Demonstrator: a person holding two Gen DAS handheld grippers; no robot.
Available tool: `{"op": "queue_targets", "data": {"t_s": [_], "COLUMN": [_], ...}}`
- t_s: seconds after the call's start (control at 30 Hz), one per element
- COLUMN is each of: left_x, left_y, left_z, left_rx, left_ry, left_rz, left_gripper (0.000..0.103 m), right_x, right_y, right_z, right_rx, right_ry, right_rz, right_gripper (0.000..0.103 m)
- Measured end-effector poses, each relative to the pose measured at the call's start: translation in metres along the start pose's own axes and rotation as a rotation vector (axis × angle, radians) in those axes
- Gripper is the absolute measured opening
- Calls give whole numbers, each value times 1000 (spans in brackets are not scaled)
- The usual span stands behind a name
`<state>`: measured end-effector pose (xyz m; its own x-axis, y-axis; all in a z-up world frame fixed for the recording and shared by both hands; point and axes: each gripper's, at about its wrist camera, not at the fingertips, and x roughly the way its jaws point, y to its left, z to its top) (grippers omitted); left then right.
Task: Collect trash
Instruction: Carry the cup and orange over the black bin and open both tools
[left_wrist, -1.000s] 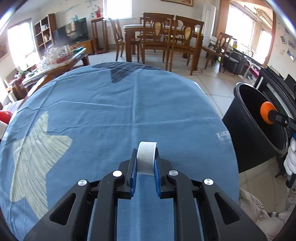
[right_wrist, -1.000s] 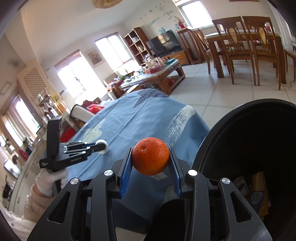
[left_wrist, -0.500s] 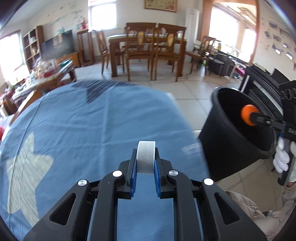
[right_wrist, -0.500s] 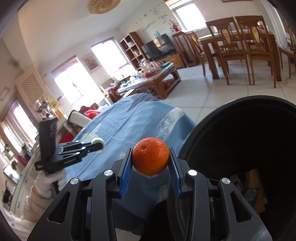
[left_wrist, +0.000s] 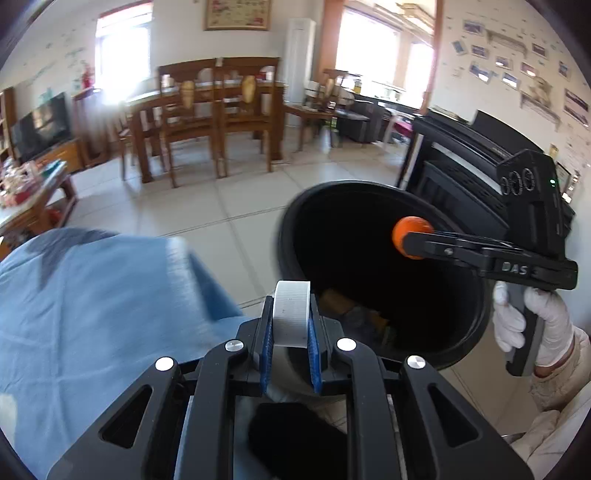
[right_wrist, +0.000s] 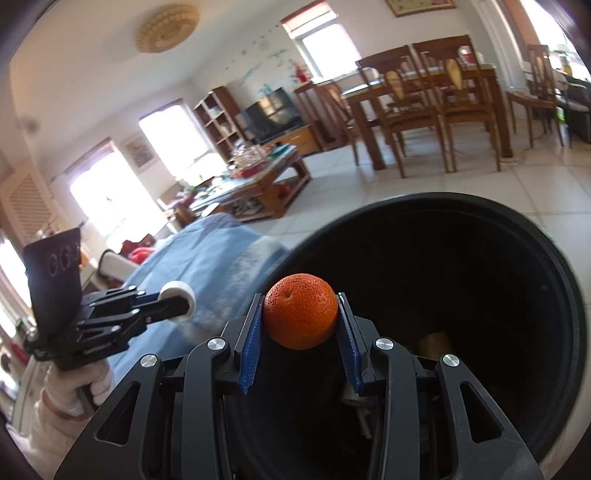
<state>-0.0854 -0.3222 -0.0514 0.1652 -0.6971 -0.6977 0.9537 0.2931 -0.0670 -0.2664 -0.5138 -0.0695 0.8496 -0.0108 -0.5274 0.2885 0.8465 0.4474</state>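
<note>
My left gripper (left_wrist: 290, 314) is shut on a white tape roll (left_wrist: 291, 312) and holds it at the near rim of the black trash bin (left_wrist: 295, 206). My right gripper (right_wrist: 300, 314) is shut on an orange (right_wrist: 300, 315) and holds it over the bin's open mouth (right_wrist: 480, 221). In the left wrist view the orange (left_wrist: 408, 230) and right gripper (left_wrist: 413, 242) hang above the bin. In the right wrist view the left gripper (right_wrist: 177, 299) with the tape roll (right_wrist: 179, 295) is left of the bin. Some trash (left_wrist: 351, 310) lies at the bin's bottom.
A table with a blue cloth (left_wrist: 92, 314) stands left of the bin. A wooden dining table with chairs (left_wrist: 218, 110) stands across the tiled floor. A coffee table (right_wrist: 258, 181) with clutter is at the far left. A dark piano (left_wrist: 461, 158) stands behind the bin.
My left gripper has swung right from over the blue cloth to the bin's rim with the tape roll. My right gripper has moved further over the bin's mouth with the orange.
</note>
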Motion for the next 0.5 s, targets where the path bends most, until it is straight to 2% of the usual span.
{"op": "queue_targets", "data": {"t_s": [0.23, 0.5], "left_x": [38, 60], "left_y": [-32, -45], "left_z": [11, 12], "left_rx": [56, 82], "left_ry": [34, 65], "left_rz": [-81, -101], "left_gripper": [17, 17], "right_x": [-11, -15], "right_y": [-31, -41], "right_z": [-5, -10], "right_rx": [32, 36], "right_ry": [-13, -17], "right_rz": [-51, -77], "right_gripper": [38, 38]}}
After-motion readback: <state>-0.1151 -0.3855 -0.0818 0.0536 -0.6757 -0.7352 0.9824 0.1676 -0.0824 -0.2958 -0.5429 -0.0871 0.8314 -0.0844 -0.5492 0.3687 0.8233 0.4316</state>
